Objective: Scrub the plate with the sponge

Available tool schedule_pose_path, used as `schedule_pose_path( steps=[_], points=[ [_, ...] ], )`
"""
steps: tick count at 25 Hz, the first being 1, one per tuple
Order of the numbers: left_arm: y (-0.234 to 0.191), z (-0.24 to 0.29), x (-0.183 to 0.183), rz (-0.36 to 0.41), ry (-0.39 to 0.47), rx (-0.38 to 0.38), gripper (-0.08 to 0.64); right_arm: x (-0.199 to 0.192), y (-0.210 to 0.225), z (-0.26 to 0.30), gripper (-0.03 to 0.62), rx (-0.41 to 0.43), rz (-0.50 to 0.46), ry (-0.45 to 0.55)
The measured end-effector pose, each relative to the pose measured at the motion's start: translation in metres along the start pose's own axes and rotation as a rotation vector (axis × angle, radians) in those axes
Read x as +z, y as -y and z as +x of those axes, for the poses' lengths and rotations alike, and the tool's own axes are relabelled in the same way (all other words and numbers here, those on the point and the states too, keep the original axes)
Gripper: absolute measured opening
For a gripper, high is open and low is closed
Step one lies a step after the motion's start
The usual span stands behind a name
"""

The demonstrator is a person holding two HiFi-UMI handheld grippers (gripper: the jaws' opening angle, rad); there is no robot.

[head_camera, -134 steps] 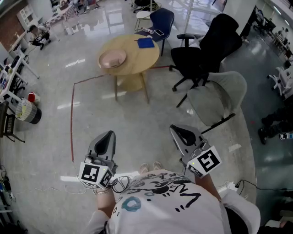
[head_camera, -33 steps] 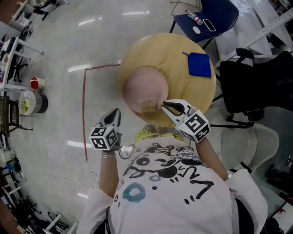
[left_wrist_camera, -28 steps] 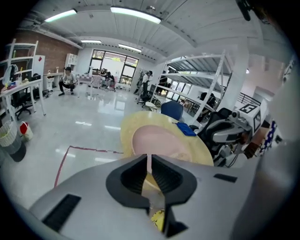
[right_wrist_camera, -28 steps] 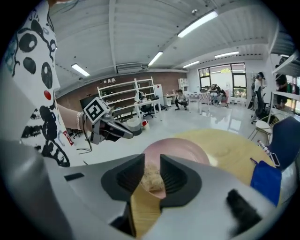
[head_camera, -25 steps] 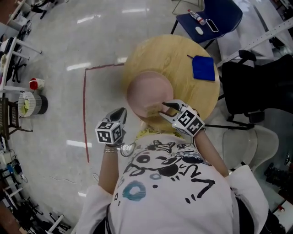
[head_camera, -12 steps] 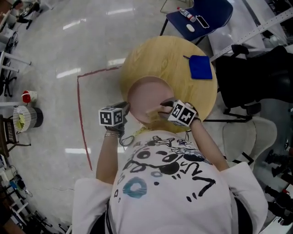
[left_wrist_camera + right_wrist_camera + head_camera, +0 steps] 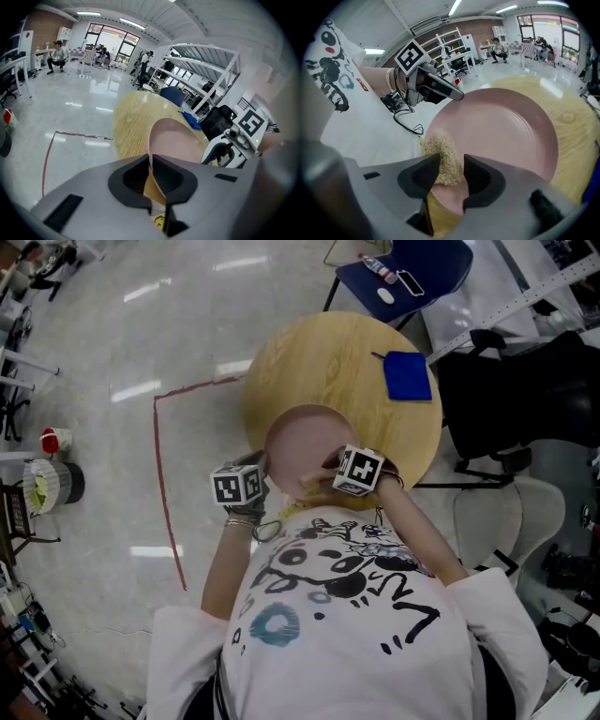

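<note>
– At the near edge of the round table (image 7: pixel 375 418), what does each gripper hold?

– The left gripper (image 7: pixel 151 161) has its jaws closed on the near-left rim of the pink plate (image 7: pixel 305 442), and the rim stands between them. The right gripper (image 7: pixel 451 161) is clamped on the tan sponge (image 7: pixel 440 150), which touches the plate's inner face close to the near rim.

– What differs from the earlier frames?

– At 5.4 s ago both grippers hung over the floor, well apart from the table. At 1.3 s ago the left gripper was off the table and clear of the plate; it is now on the rim. The right gripper then stood with jaws apart at the plate's near edge; they are now shut on the sponge. Since 0.5 s ago the right gripper's marker cube has shifted slightly toward the plate's middle.

– Anything else on the table?

– A blue cloth (image 7: pixel 407 376) lies at the far right, well apart from the plate, in the same place as before.
</note>
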State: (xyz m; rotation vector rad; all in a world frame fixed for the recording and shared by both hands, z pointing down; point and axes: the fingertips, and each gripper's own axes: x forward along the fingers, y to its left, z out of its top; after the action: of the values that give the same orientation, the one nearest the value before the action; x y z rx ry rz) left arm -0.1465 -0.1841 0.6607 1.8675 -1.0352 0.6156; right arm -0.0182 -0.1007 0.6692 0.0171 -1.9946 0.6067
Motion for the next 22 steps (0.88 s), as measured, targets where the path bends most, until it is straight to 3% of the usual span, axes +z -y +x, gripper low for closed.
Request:
schedule_pose_path(
  steps=[4,6,10,14,22],
  points=[
    [0.011,0.004,-0.008,0.054,-0.007,0.009,0.032,-0.006,-0.030,0.008,0.120,0.146,0.066,-0.067],
    [0.017,0.004,-0.011,0.081,-0.010,0.009,0.029,-0.005,-0.039,0.009,0.081,0.155,0.080,-0.063],
    [0.016,0.001,-0.014,0.075,-0.003,0.031,0.028,0.008,-0.027,0.006,0.063,0.016,0.078,0.033],
    [0.014,-0.001,-0.015,0.062,0.001,0.037,0.027,0.031,-0.010,0.011,0.057,-0.078,-0.011,0.050],
    [0.018,0.002,-0.016,0.073,-0.005,0.049,0.026,0.077,0.056,-0.007,0.052,-0.317,-0.063,0.100]
  ],
)
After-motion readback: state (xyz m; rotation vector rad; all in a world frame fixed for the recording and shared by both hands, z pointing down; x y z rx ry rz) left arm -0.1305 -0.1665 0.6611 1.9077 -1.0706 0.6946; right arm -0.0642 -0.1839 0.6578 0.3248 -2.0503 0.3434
